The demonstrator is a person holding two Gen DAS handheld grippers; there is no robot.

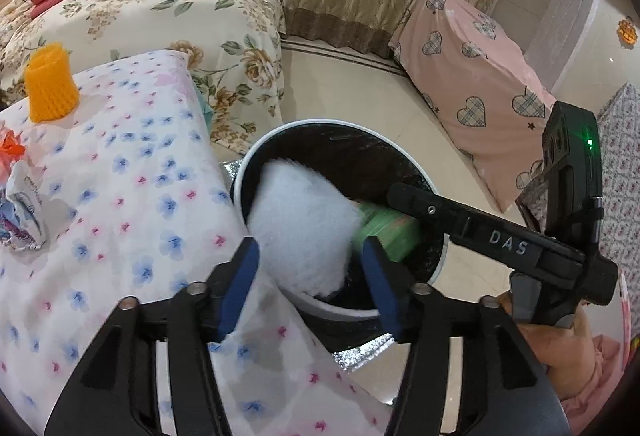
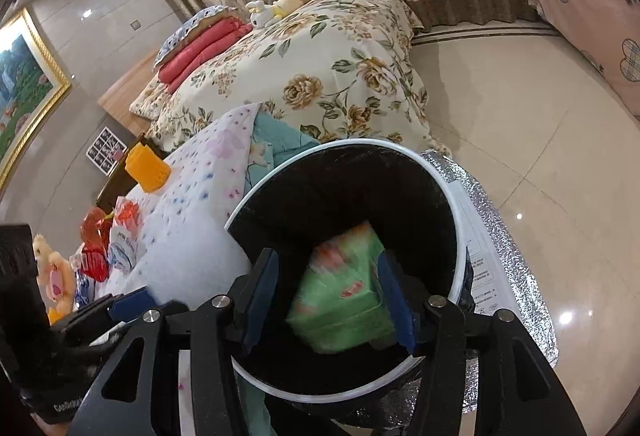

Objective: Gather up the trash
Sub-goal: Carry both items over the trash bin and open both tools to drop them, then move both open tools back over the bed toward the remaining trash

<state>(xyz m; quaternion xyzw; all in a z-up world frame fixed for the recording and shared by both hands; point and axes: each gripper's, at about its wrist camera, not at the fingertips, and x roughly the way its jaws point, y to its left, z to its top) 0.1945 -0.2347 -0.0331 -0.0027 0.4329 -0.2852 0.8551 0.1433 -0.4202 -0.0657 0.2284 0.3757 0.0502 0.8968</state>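
The bin, white-rimmed with a black liner, fills the lower middle of both views, standing on a silver foil mat on the tiled floor.

In the left wrist view the left gripper sits at the bottom centre, jaws about half open, pads clear of a white foam sheet that lies just ahead of them inside the bin. Nothing is gripped. The right gripper reaches in from the right edge over the bin's rim.

In the right wrist view the right gripper also stands about half open above the bin mouth. A blurred green packet shows between its blue pads, inside the bin; the pads do not seem to press on it.

A table with a flowered cloth takes the left of the frame, carrying an orange foam net at upper left and crumpled wrappers at the left edge
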